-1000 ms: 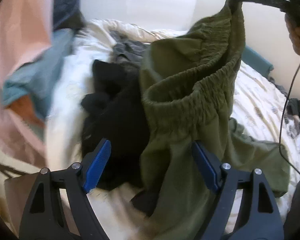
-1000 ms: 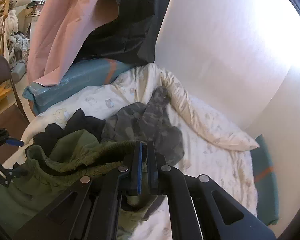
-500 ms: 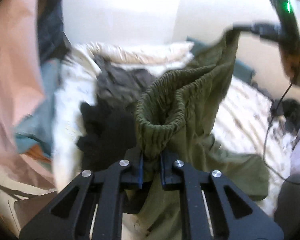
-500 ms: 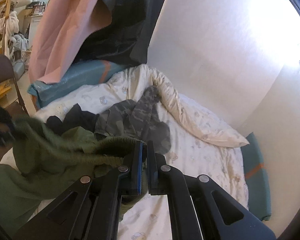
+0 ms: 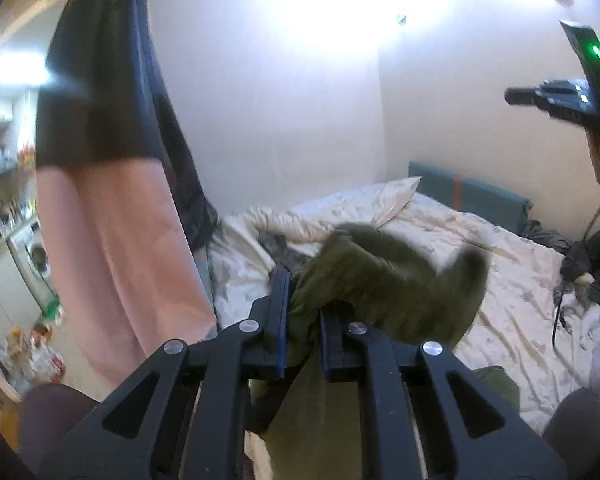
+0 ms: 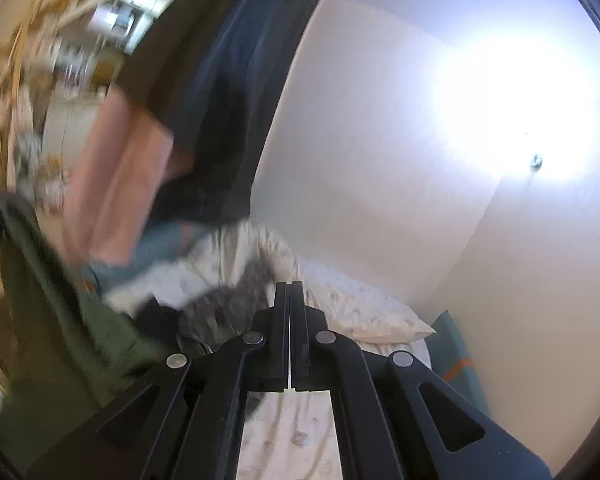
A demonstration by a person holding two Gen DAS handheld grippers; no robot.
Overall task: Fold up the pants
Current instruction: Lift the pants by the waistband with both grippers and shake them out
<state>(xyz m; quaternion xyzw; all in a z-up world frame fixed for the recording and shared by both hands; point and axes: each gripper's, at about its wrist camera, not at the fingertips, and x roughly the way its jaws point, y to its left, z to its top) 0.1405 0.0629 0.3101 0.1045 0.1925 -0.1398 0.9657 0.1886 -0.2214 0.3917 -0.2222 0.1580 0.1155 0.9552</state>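
Left gripper point(image 5: 303, 322): fingers point(image 5: 278, 316) pinching a bunch of the olive pants' fabric.
Pants point(image 5: 384, 284): blurred, draped ahead and right of the left fingers, hanging below them over the bed point(image 5: 512, 280).
Right gripper point(image 6: 291, 336): fingers pressed together; no cloth visible between them; pants hang blurred far to their left.

Pale walls point(image 5: 284, 100) enclose a rumpled cream-sheeted bed point(image 5: 512, 280).
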